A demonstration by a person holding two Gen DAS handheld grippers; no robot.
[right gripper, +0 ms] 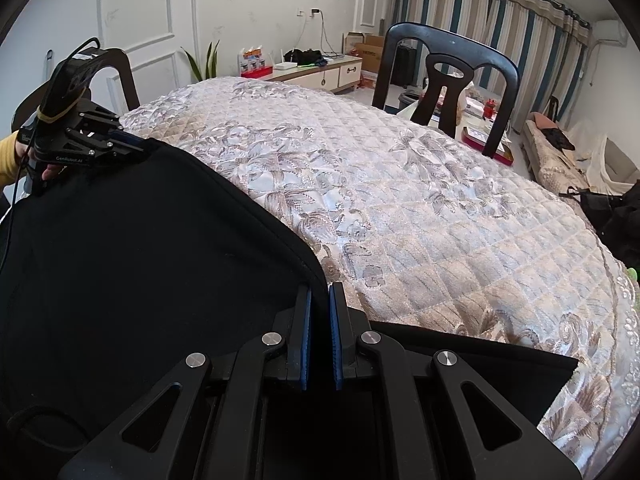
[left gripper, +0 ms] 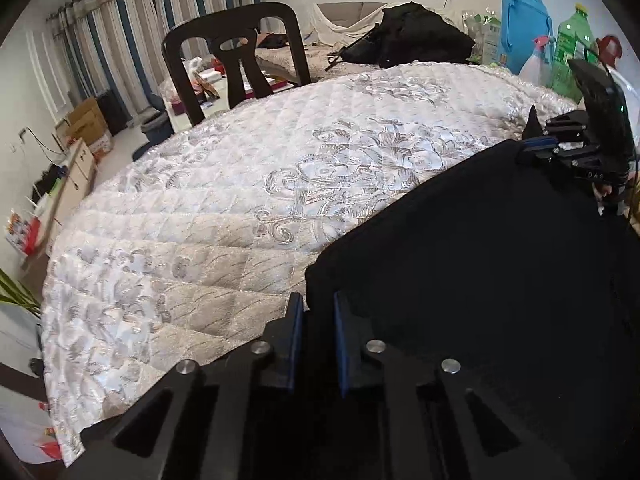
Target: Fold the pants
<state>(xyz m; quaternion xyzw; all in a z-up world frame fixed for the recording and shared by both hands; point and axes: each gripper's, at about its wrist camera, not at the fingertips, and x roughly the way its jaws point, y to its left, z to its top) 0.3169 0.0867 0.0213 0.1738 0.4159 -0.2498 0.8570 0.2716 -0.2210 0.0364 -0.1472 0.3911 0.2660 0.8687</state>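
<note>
The black pants [left gripper: 480, 264] lie on the quilted white-and-beige table cover [left gripper: 240, 184], also in the right wrist view [right gripper: 140, 260]. My left gripper [left gripper: 318, 304] is shut on one corner of the pants' edge; it also shows in the right wrist view [right gripper: 138, 146]. My right gripper [right gripper: 320, 294] is shut on the other corner of the same edge; it also shows in the left wrist view [left gripper: 532, 148]. The edge between them is stretched taut and held slightly above the cover. Another layer of the pants [right gripper: 480, 356] lies flat under the right gripper.
A dark chair [left gripper: 240, 60] stands at the far side of the table, also in the right wrist view [right gripper: 444, 76]. Bottles and a blue container [left gripper: 528, 28] stand at the table's right end. A black bag [left gripper: 416, 36] lies on a sofa behind.
</note>
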